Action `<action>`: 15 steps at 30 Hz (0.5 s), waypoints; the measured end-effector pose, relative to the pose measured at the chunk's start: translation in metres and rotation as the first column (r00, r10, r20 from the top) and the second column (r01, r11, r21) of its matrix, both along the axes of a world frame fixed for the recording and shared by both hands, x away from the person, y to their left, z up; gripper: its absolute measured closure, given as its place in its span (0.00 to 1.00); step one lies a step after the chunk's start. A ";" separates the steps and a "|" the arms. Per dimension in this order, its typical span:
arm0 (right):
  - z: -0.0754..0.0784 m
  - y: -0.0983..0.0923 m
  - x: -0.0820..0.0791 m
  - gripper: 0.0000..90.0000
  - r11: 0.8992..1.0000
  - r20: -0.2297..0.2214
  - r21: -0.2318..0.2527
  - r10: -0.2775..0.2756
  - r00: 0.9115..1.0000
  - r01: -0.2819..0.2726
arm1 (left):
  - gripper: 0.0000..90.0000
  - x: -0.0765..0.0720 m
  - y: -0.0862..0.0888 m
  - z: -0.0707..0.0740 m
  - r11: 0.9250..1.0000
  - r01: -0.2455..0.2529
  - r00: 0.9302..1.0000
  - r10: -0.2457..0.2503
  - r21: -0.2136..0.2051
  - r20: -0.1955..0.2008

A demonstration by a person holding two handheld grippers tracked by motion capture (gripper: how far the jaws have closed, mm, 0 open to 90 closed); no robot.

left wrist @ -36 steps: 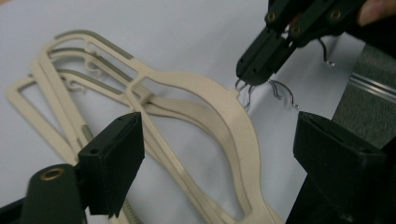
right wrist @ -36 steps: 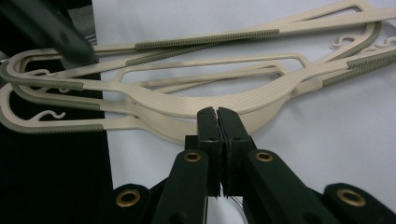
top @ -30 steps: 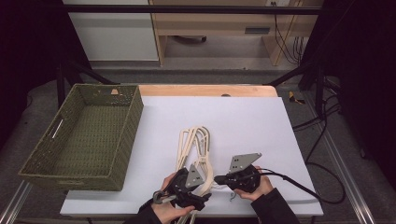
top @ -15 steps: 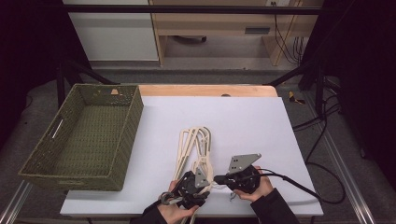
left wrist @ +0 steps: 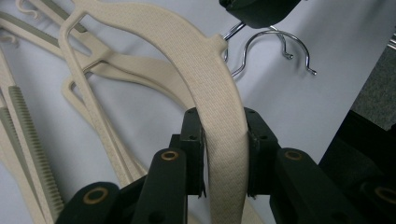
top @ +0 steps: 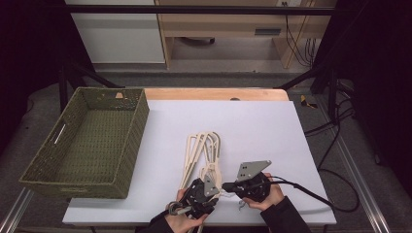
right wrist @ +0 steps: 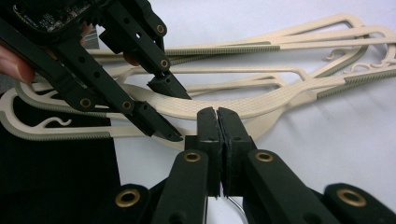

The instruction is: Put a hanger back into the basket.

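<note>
Hangers (top: pixel 201 153) lie bunched near the table's (top: pixel 262 126) front edge. Our left gripper (left wrist: pixel 223 154), jaws just closing, now clamps the top hanger's (left wrist: pixel 205 70) cream arm; our right gripper (right wrist: pixel 217 122) is pinched tight on its wire hook (left wrist: pixel 275 44). We should lift evenly, since neighbouring hangers may snag. Basket (top: pixel 77 145) waits at the left edge.

Hanger (left wrist: pixel 219 93) arm cut off (below claw), forearms cropped

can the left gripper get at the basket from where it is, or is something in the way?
Probably yes. The left gripper sits at the near table edge, shut on a cream hanger, and bare table lies between it and the basket. The catch: the right gripper is pinching the hanger's metal hook.
</note>
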State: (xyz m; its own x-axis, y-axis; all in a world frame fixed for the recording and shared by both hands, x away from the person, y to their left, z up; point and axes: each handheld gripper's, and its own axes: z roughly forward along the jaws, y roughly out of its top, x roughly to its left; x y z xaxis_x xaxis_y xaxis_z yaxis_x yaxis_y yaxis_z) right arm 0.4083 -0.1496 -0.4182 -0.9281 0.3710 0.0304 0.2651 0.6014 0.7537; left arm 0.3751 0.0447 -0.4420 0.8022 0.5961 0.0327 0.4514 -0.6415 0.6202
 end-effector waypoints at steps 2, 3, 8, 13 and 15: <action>0.001 0.000 -0.001 0.98 1.000 0.014 0.011 0.002 1.000 -0.002 | 0.81 0.001 0.002 0.002 1.000 0.000 1.000 0.000 0.000 -0.008; 0.004 -0.003 -0.001 0.90 0.999 0.024 0.052 0.004 1.000 -0.005 | 0.81 0.000 0.004 0.004 1.000 -0.012 1.000 0.012 -0.007 -0.009; 0.027 -0.021 -0.006 0.77 0.978 0.072 0.203 -0.051 0.996 0.036 | 0.82 0.000 0.012 0.014 0.999 -0.025 1.000 0.025 -0.028 -0.007; 0.046 -0.057 -0.010 0.63 0.921 0.133 0.363 -0.204 0.970 0.143 | 0.83 -0.001 0.024 0.026 0.998 -0.048 0.999 0.048 -0.050 0.000; 0.046 -0.065 -0.009 0.60 0.911 0.135 0.373 -0.239 0.962 0.174 | 0.84 0.000 0.032 0.034 0.996 -0.067 0.998 0.067 -0.058 0.008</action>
